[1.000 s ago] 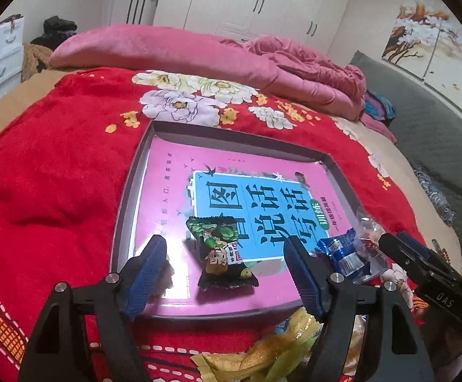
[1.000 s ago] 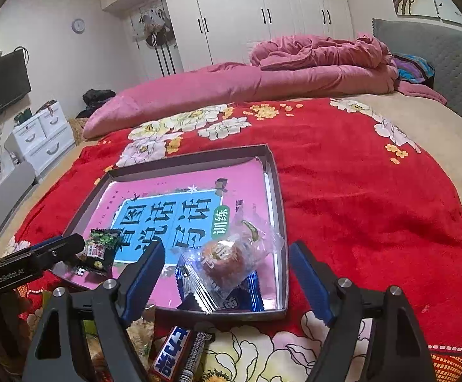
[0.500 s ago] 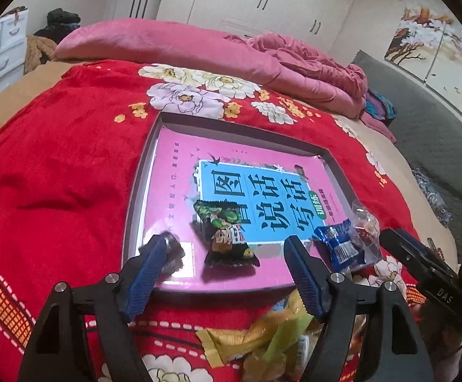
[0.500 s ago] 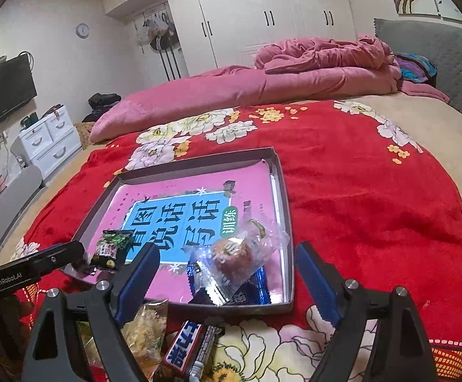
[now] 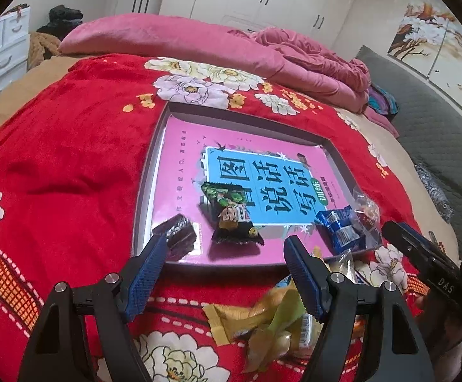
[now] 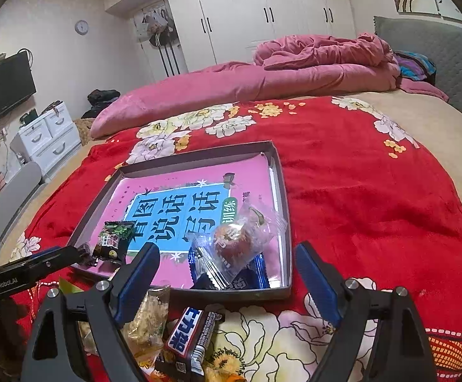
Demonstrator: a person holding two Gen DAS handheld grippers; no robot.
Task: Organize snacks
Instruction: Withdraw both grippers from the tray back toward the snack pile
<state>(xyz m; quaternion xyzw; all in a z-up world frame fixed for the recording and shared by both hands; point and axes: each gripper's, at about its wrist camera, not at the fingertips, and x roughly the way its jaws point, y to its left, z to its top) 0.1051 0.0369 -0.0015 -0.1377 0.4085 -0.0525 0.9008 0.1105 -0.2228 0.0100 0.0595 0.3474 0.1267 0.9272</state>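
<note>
I have the left claw (image 5: 223,259) spread wide with nothing between its blue pads, hanging over the near edge of the shallow grey tray (image 5: 145,172) that sits on the red flowered blanket (image 5: 65,159) covering the bed. Just past its left finger a small dark brown wrapped snack (image 5: 178,234) lies in the tray's near left corner on the pink book cover (image 5: 180,172) lining the tray; from here I cannot tell whether the fingertip touches it. Beside that, toward the middle, lies a green and black packet (image 5: 231,215), and in the near right corner a blue packet (image 5: 340,227) with a clear bag (image 5: 366,211) against it. My right claw (image 6: 227,267) is also open and holds nothing, poised at the tray's near right corner, where the clear bag with a round brown pastry (image 6: 235,243) rests on top of the blue packet (image 6: 256,275). On the blanket in front of the tray, outside it, there is a loose heap: a black chocolate bar (image 6: 192,334) with white lettering, a clear bag of pale crumbly snack (image 6: 148,318), and yellow-green wrappers (image 5: 262,321) under the left claw. A pink duvet (image 6: 262,79) is bunched at the far end of the bed
</note>
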